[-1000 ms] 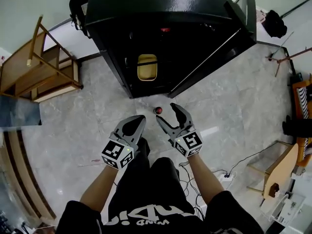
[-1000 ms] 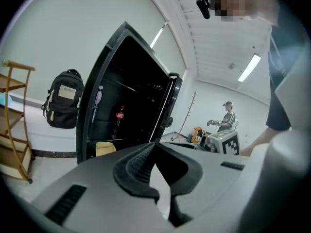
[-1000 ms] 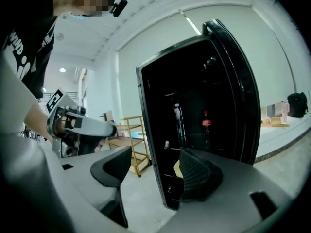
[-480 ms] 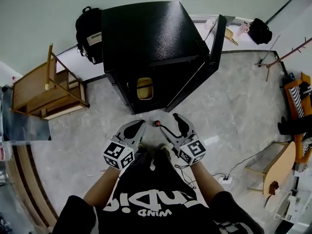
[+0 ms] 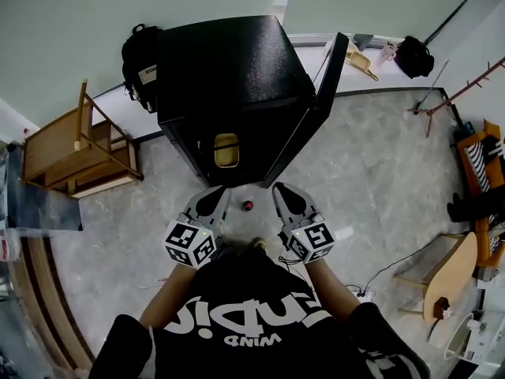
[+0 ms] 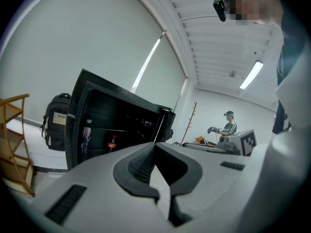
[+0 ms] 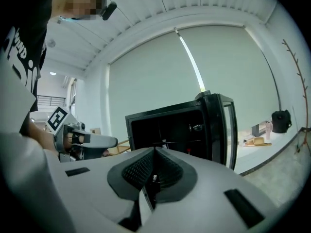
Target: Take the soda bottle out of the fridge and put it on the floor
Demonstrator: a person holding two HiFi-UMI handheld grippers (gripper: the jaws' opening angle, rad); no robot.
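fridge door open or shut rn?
Open. In the head view the door stands swung out from the fridge on its right side, and both gripper views look straight into the dark inside.

Floor [image 5: 379, 172]: glossy grey marbled tiles.
Wall [image 5: 79, 22]: pale, plain, behind the wooden rack [image 5: 75, 152].
Backpack [image 5: 140, 61]: black, against the wall, right of the rack.
Ceiling light [image 6: 251, 74]: lit strip.

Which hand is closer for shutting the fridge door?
Probably right. The open fridge door swings out on that side, its edge just ahead of the right gripper, whose jaws have just closed on nothing. The left gripper sits farther away, past the soda bottle.
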